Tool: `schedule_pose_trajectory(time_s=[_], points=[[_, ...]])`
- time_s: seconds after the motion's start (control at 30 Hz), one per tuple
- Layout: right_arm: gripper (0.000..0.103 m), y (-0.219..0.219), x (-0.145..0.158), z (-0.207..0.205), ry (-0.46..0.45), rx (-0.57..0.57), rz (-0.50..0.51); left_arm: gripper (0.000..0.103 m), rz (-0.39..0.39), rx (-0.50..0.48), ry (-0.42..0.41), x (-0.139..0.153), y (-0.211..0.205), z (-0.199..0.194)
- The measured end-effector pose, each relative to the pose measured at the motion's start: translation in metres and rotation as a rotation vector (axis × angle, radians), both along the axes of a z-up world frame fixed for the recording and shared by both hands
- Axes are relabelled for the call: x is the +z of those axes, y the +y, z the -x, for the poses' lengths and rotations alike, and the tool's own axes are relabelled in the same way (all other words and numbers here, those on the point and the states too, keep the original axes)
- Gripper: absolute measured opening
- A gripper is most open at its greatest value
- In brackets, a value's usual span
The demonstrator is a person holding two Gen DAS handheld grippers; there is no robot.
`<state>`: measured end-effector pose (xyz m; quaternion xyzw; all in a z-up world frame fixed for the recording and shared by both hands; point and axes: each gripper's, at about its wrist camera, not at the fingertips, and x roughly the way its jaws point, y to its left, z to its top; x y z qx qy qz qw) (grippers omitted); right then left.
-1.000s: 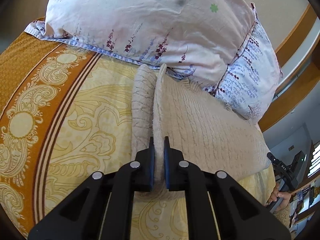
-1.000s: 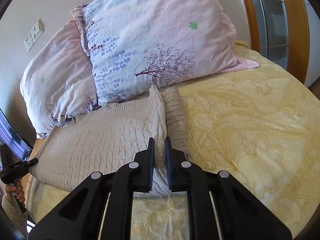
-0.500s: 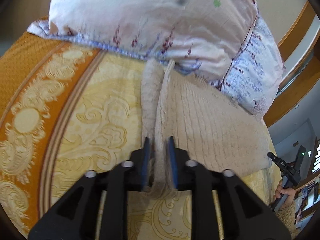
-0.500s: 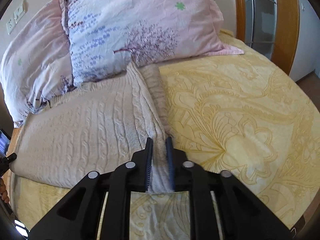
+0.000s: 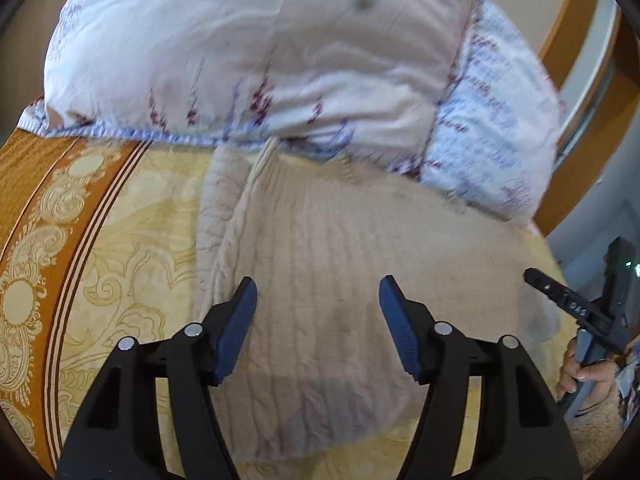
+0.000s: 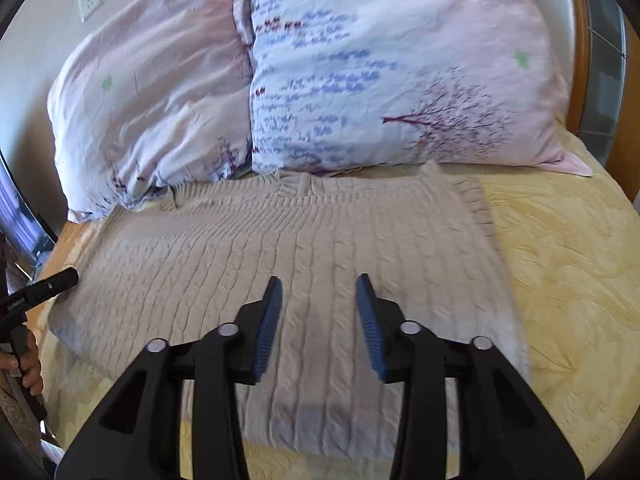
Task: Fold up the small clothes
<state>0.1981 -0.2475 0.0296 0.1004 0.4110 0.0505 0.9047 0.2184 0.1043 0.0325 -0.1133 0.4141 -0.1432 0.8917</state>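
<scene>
A beige cable-knit sweater [image 5: 340, 240] lies flat on the bed, its neck toward the pillows; it also shows in the right wrist view [image 6: 280, 240]. My left gripper [image 5: 316, 296] is open and empty, its blue pads above the sweater's left part, near a folded-in edge [image 5: 224, 208]. My right gripper [image 6: 319, 292] is open and empty above the sweater's middle. The other gripper shows at the edge of each view, as the right one [image 5: 568, 304] and the left one [image 6: 36, 288].
Two floral pillows [image 6: 380, 80] [image 6: 152, 100] lie against the wall just behind the sweater. The yellow patterned bedspread [image 6: 560, 280] has an orange border [image 5: 48, 200] on the left. A wooden bed frame [image 5: 576, 12] stands at the right.
Both grippers were shut on the sweater's edges; they have opened and let go. The sweater now lies flat, and both views have shifted over its body.
</scene>
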Motion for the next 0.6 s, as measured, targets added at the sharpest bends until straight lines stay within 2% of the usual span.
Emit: schedule_pose_trajectory(time_s=[0.03,0.13,0.2,0.33,0.47,0.6], points=[[0.055,0.001,-0.007,-0.004,0.035,-0.001,0.002,0.064,-0.006,0.002,0.017,-0.006,0.001,-0.002],[0.056,0.009,-0.01,0.0,0.002,0.017,0.066,0.064,-0.007,-0.003,0.005,-0.009,0.002,0.002],[0.056,0.01,-0.011,0.002,-0.005,0.021,0.074,0.065,0.03,0.007,-0.002,-0.004,0.009,0.004],[0.057,0.005,-0.011,0.001,-0.009,0.023,0.041,0.072,0.163,0.098,-0.018,0.007,0.04,0.001],[0.062,0.003,-0.011,0.001,-0.019,0.031,0.019,0.073,0.246,0.176,0.046,0.003,0.066,-0.016],[0.065,0.005,-0.011,0.001,-0.017,0.039,0.019,0.072,0.331,0.192,0.127,-0.011,0.078,-0.032]])
